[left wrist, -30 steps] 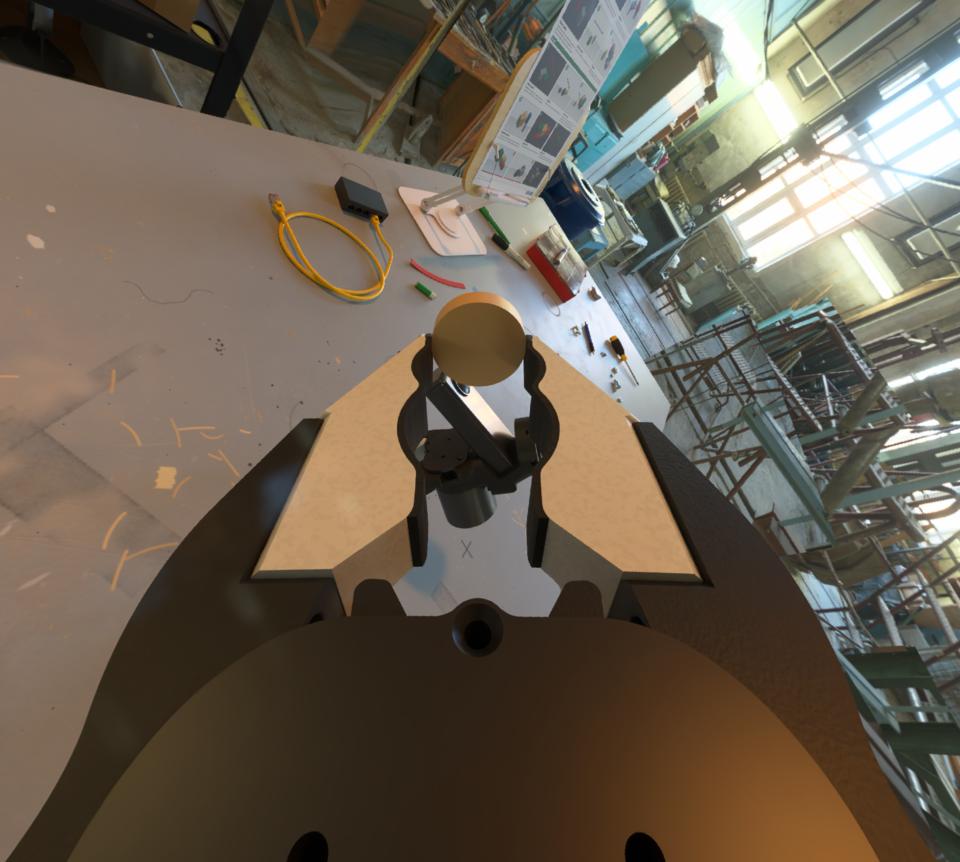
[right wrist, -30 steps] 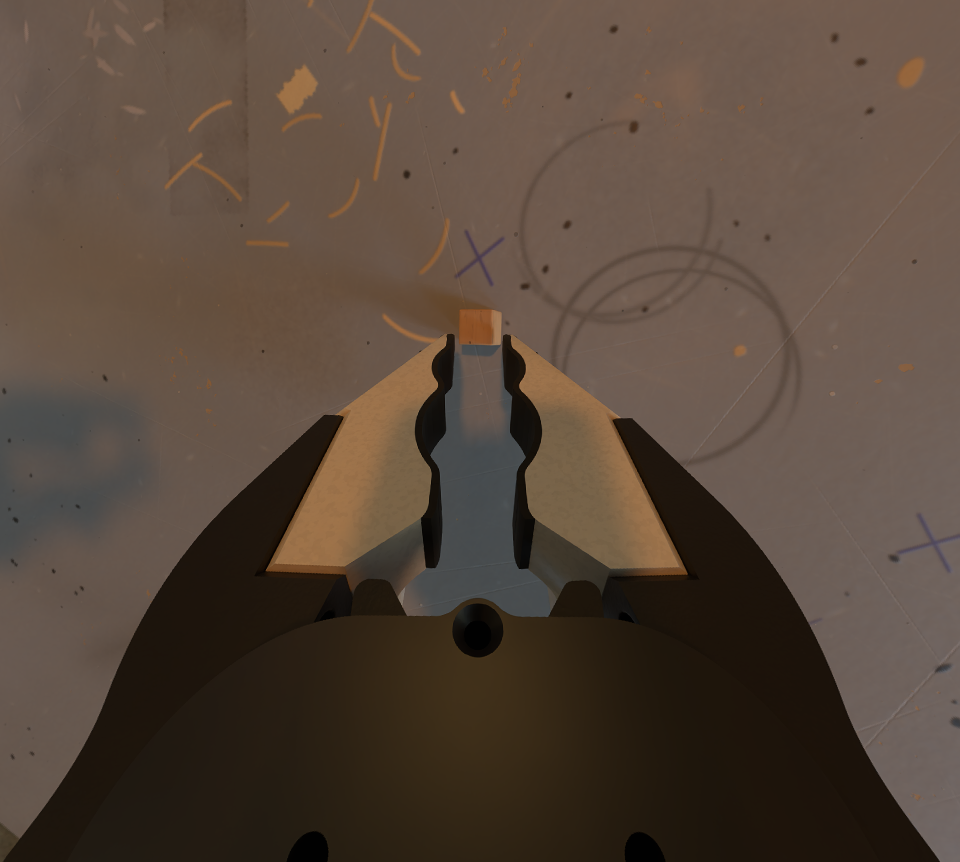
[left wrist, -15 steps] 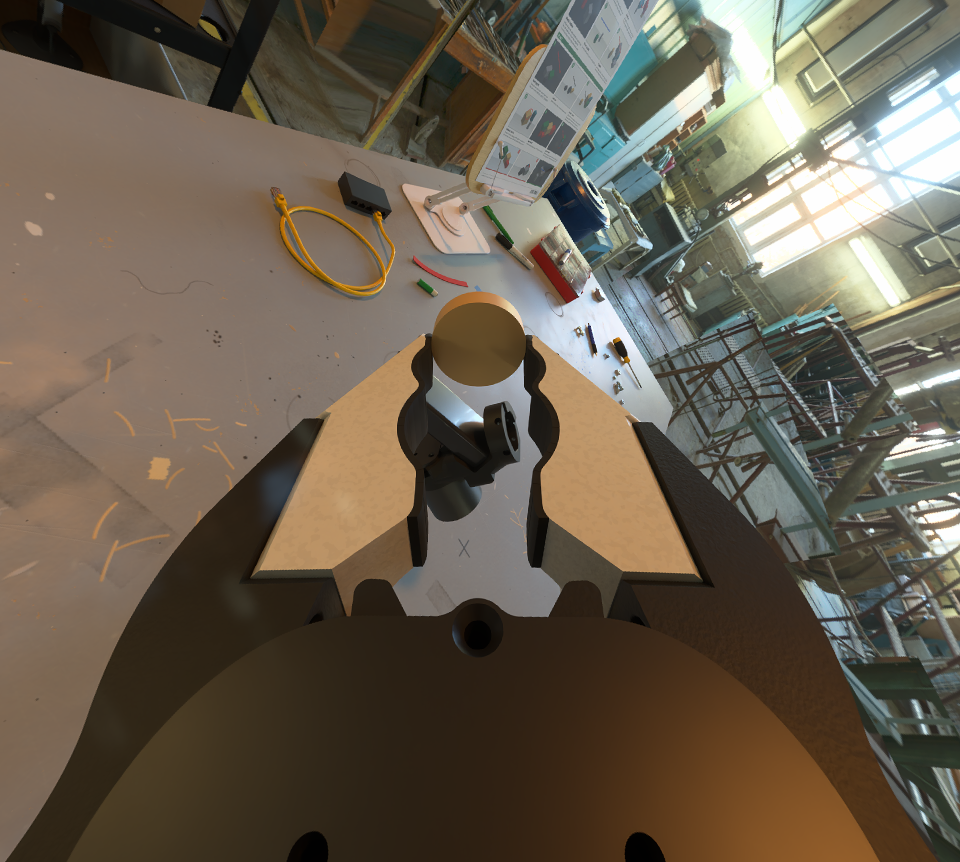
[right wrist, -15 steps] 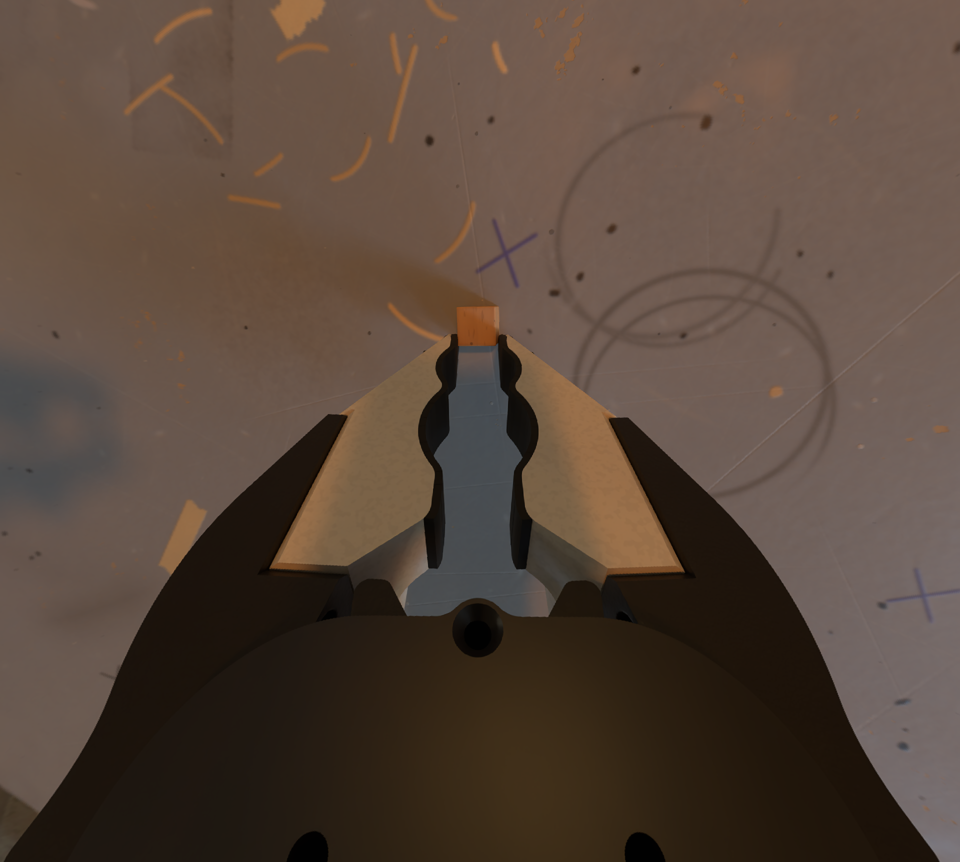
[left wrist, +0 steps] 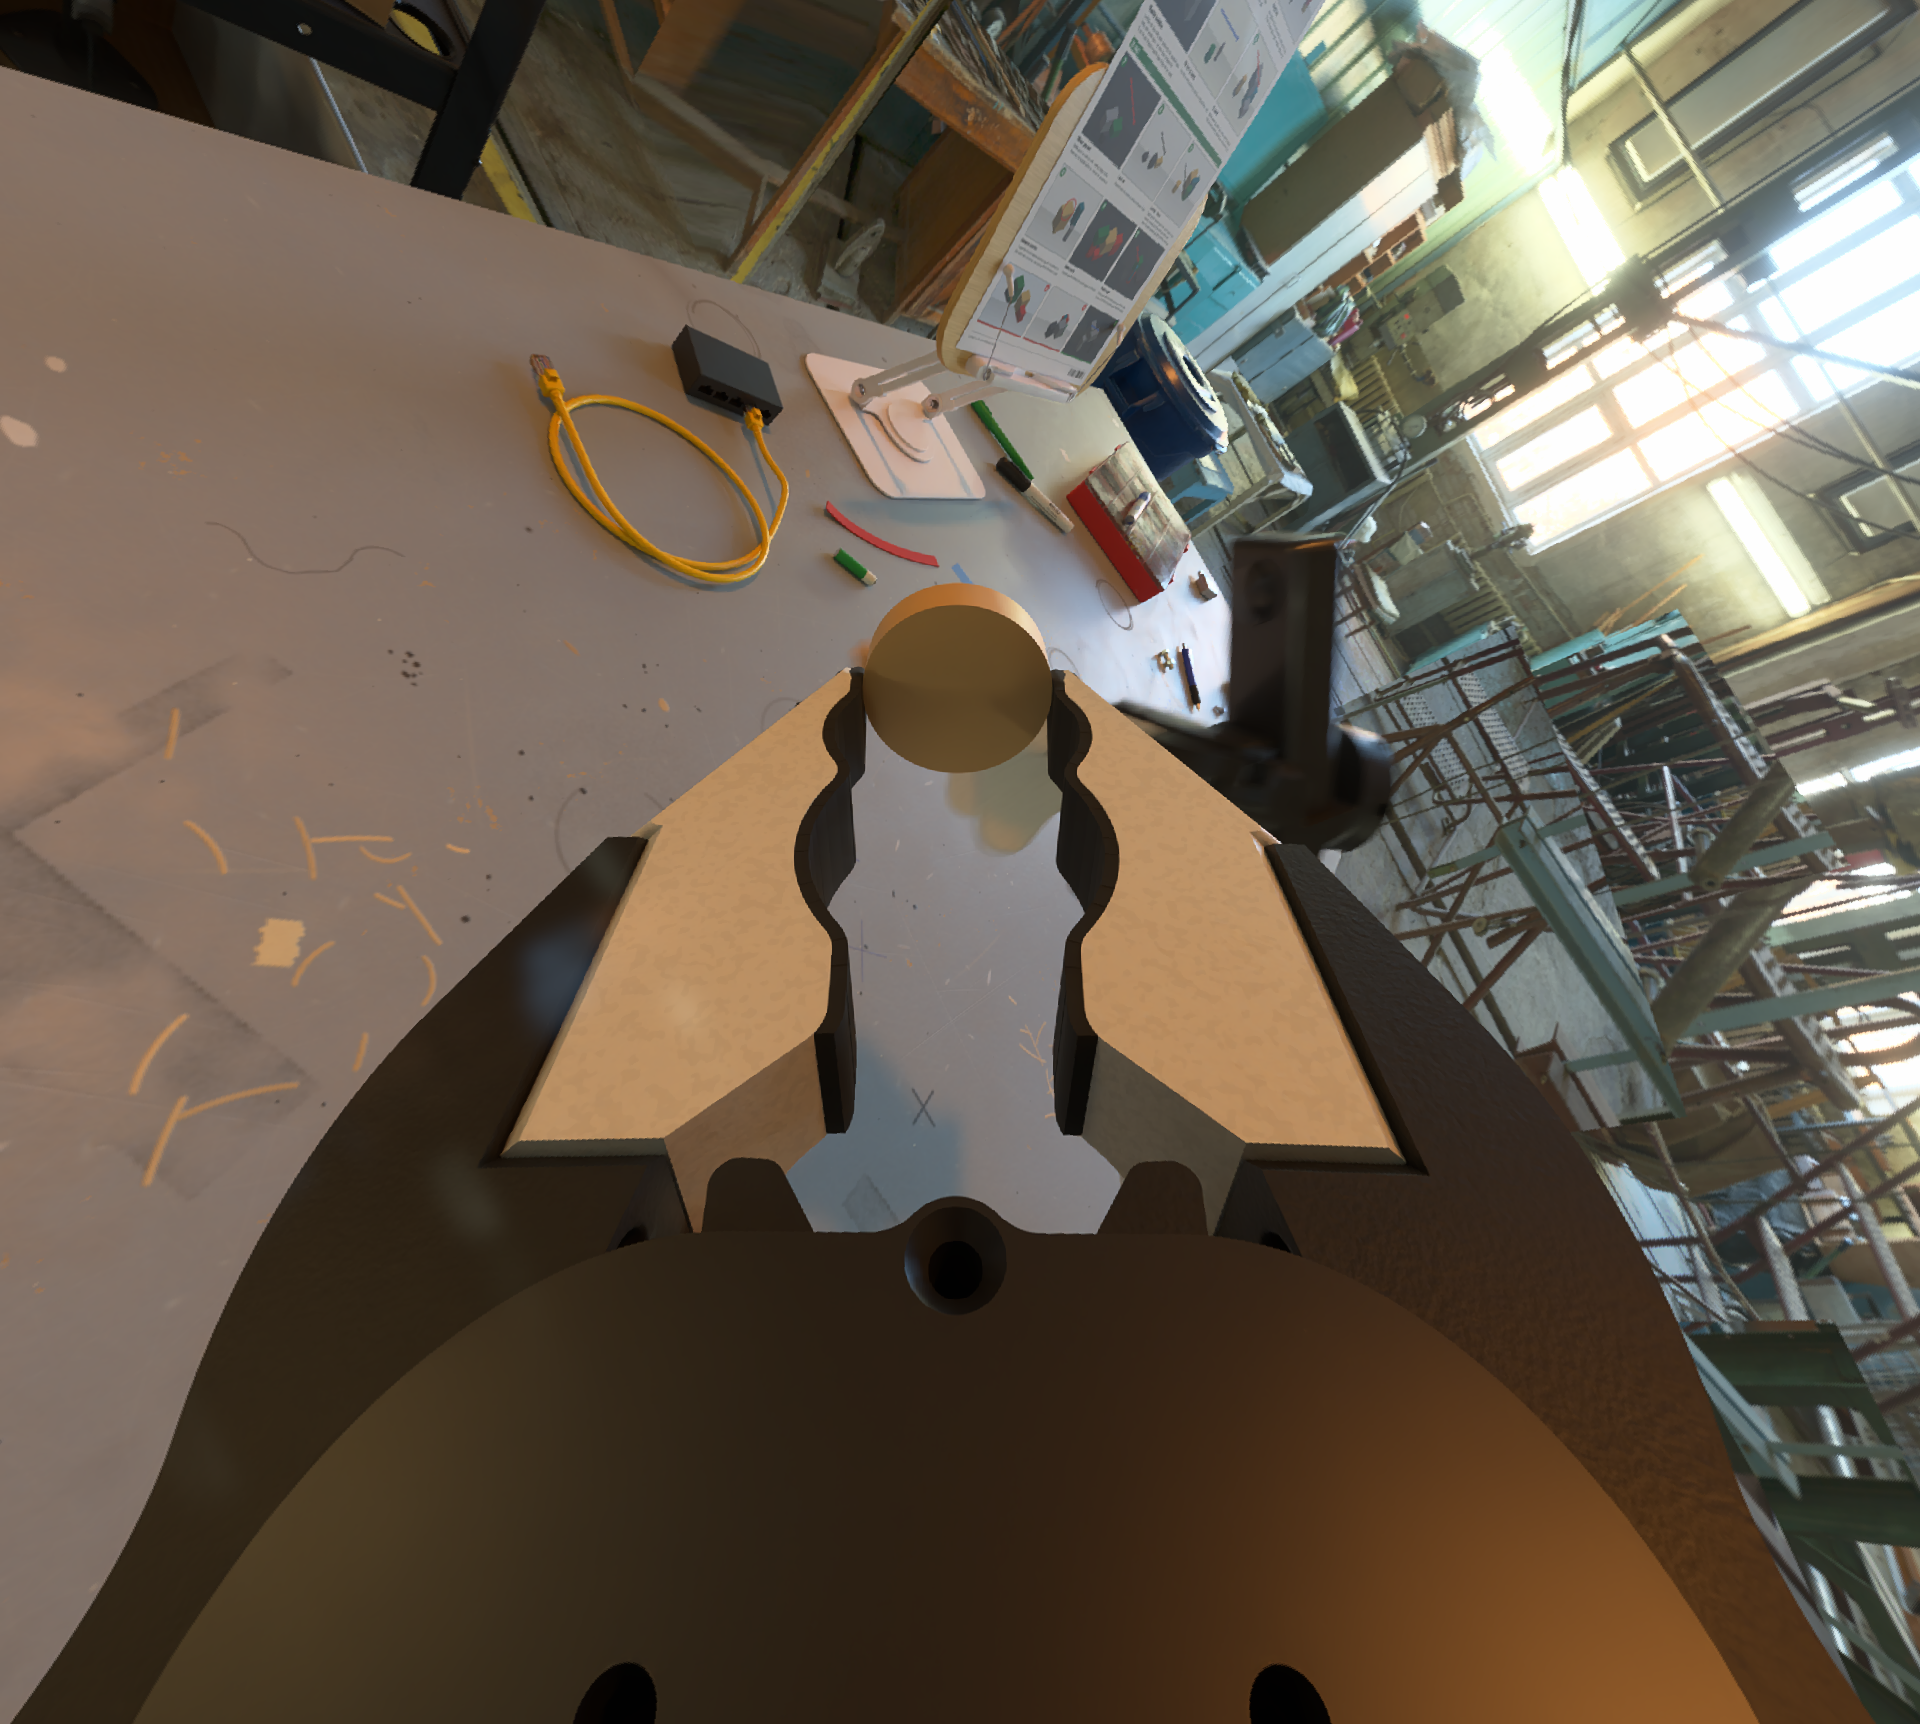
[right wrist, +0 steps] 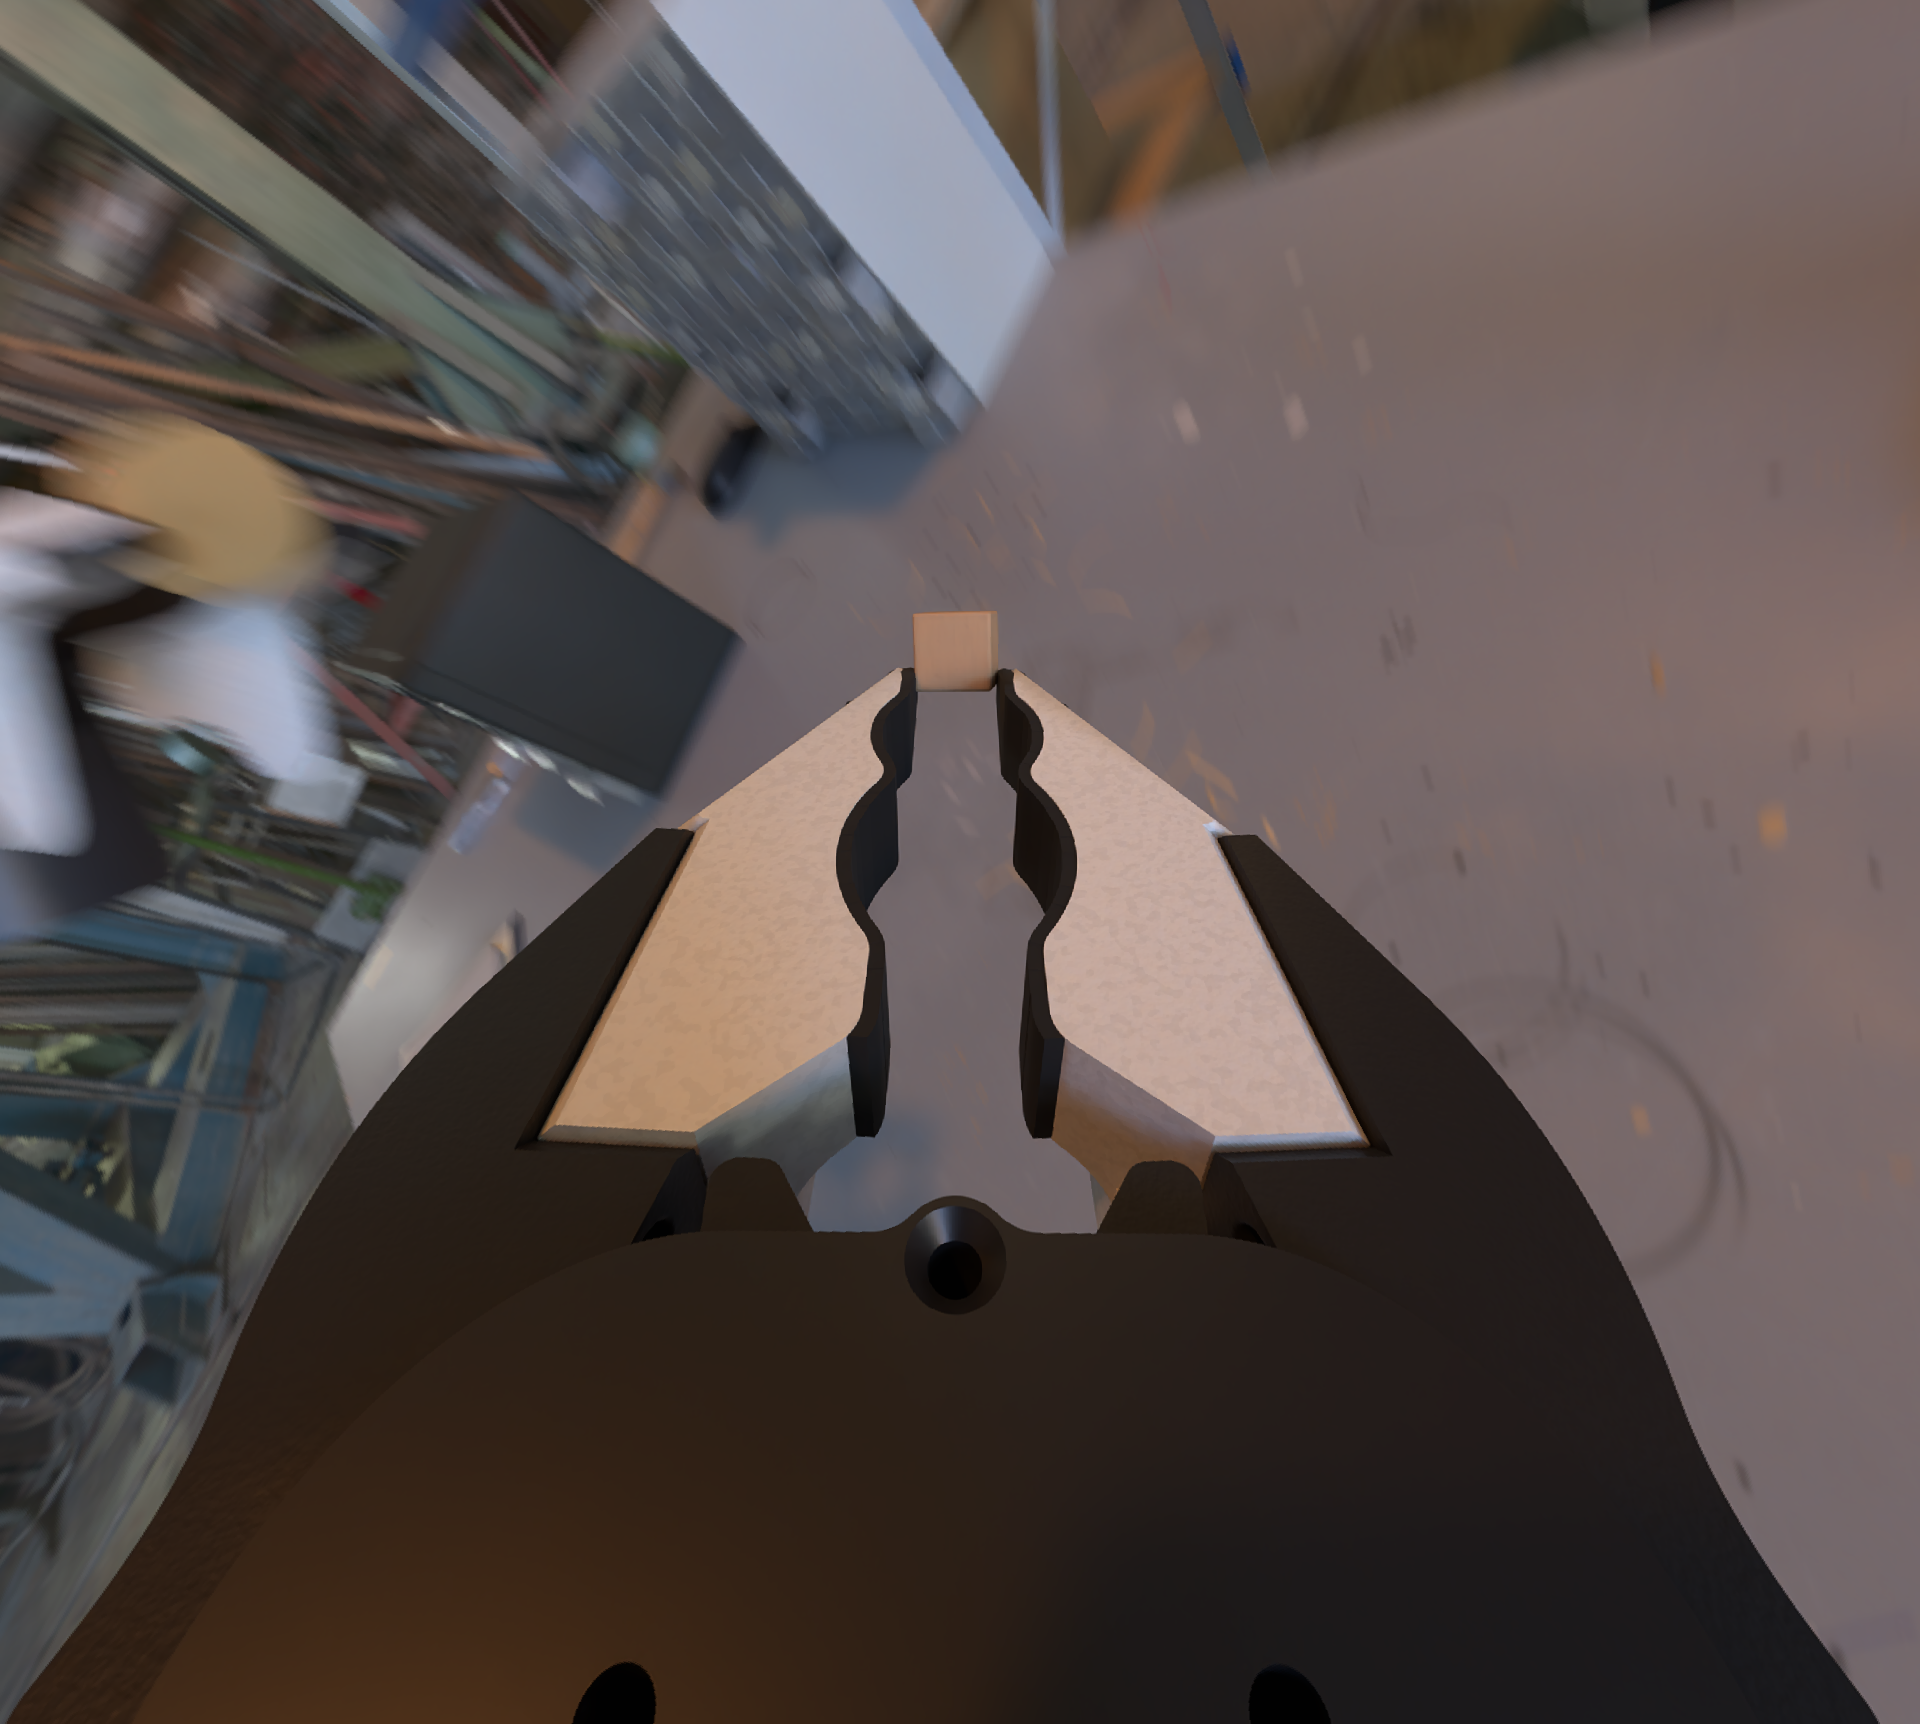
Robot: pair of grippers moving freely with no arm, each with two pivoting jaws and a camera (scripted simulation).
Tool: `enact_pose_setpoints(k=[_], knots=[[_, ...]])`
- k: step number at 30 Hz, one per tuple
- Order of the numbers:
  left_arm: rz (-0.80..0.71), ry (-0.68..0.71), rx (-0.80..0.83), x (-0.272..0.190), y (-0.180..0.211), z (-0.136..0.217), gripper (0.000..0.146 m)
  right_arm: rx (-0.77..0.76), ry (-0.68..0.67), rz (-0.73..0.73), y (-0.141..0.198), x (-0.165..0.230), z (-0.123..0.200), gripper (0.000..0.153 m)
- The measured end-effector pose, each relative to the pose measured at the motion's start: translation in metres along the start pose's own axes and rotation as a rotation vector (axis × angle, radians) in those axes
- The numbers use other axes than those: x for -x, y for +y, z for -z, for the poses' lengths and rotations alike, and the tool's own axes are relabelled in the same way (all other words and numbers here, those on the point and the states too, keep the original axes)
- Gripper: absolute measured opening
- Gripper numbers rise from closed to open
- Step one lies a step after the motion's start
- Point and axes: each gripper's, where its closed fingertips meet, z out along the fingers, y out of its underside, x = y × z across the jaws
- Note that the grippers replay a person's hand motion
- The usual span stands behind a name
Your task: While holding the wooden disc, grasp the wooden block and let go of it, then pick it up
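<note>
My left gripper is shut on the round wooden disc and holds it above the grey table. The disc's flat face is turned toward the camera. My right gripper is shut on the small wooden block, which sticks out past the fingertips, lifted off the table. The right wrist view is blurred by motion. In the left wrist view the right gripper shows blurred, off to the right beyond my fingers. In the right wrist view the disc shows as a tan blur at the left.
At the table's far side lie a yellow cable loop, a black box, a white stand base with a picture board, markers and a red box. Wood shavings lie at the left.
My right gripper has lifted the block off the table and swung from looking down to looking across it. In the left wrist view it left the gap between my fingers and moved right.
</note>
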Motion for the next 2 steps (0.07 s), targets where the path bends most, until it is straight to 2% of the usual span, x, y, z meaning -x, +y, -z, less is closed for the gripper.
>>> enact_pose_setpoints(k=[2], knots=[[0.007,0.007,-0.006,-0.002,-0.001,-0.004,0.035,-0.128,-0.075,0.056,-0.045,0.030,0.020,0.015]])
